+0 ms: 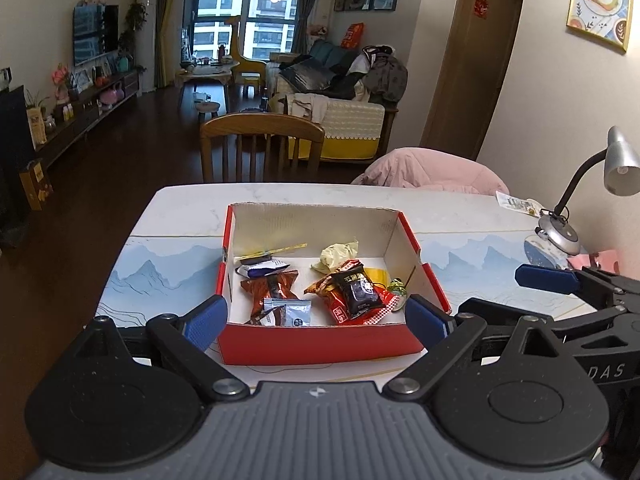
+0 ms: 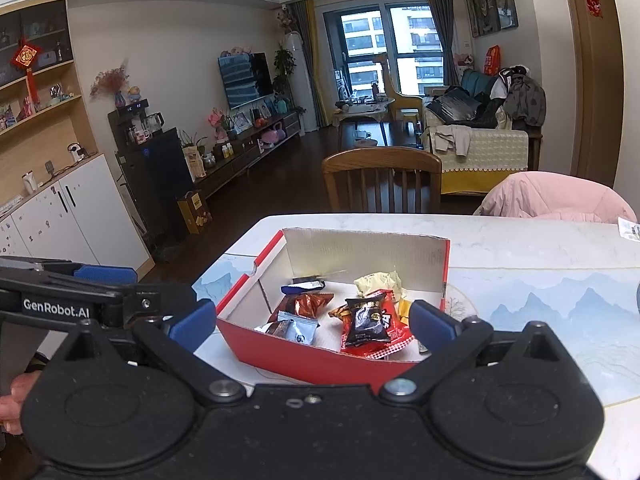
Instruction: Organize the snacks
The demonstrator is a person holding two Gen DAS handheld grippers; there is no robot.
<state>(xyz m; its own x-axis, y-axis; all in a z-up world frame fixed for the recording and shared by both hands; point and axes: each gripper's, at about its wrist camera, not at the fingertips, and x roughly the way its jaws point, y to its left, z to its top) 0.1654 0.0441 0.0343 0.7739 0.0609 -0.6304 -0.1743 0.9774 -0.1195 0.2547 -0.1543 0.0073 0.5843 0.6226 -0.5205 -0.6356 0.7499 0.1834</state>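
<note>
I see the snack box (image 1: 320, 344), red outside and plain white cardboard inside, open-topped, sitting on the bench (image 1: 180, 208) just ahead of both tools. Inside it lie loose wrapped snacks: a black packet (image 1: 360, 290) resting on a red packet (image 1: 340, 308) toward the right, a brown crinkled packet (image 1: 268, 290) with a small pale blue sachet (image 1: 298, 314) leaning at the near wall on the left, a blue and white wrapper (image 1: 262, 269) behind those, a pale yellow crumpled wrapper (image 1: 338, 256) near the back wall, and a small green wrapped sweet (image 1: 396, 288) by the right wall. My left gripper (image 1: 316, 316) has its jaws spread wide, one blue pad either side of the box's near wall, with nothing clamped between them. My right gripper (image 2: 312, 322) is likewise wide apart over the near corner of the box and grips nothing; a hand (image 2: 14, 400) shows at the left edge of its view. The bench carries a blue mountain-print mat (image 1: 472, 256), a grey desk lamp (image 1: 616, 164) at the right, and a small white packet (image 1: 516, 202) near the far edge. Beyond the bench stand a wooden chair (image 1: 262, 136) and a pink jacket (image 1: 432, 172)
</note>
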